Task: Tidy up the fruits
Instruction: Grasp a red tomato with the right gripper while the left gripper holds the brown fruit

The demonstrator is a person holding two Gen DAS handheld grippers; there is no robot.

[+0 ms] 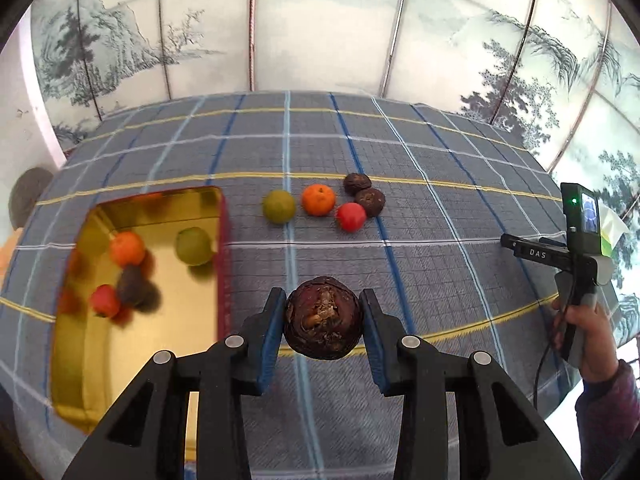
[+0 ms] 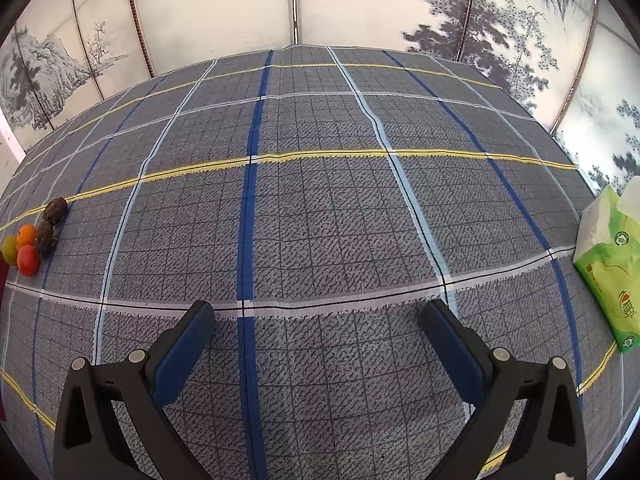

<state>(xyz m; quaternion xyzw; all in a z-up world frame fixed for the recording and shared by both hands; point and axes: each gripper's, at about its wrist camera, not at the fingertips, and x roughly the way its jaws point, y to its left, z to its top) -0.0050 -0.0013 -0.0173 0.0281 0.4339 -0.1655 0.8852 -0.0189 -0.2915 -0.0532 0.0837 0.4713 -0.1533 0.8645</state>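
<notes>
Checked grey cloth with blue, white and yellow lines covers the table, the largest thing in either view, with a painted folding screen standing behind it. Next in size is the gold tray, lying at the left of the left wrist view with a red outer wall; it holds an orange fruit, a green one, a red one and a dark one, their outlines smeared by blur and mirrored in the shiny floor. A green tissue pack sits at the far right edge of the cloth. The right gripper hangs over bare cloth with its jaws spread wide and nothing between them. The left gripper is clamped on a dark brown fruit, both blue pads pressing its sides, carried above the cloth just right of the tray. Five more fruits lie in a cluster beyond it: green, orange, red and two dark ones, touching or nearly so. The held fruit is round and rough, gripped only across its middle, so a quick swing toward the tray could roll it out of the pads. Released too high, it may bounce on the slick metal or knock the fruits already inside.
</notes>
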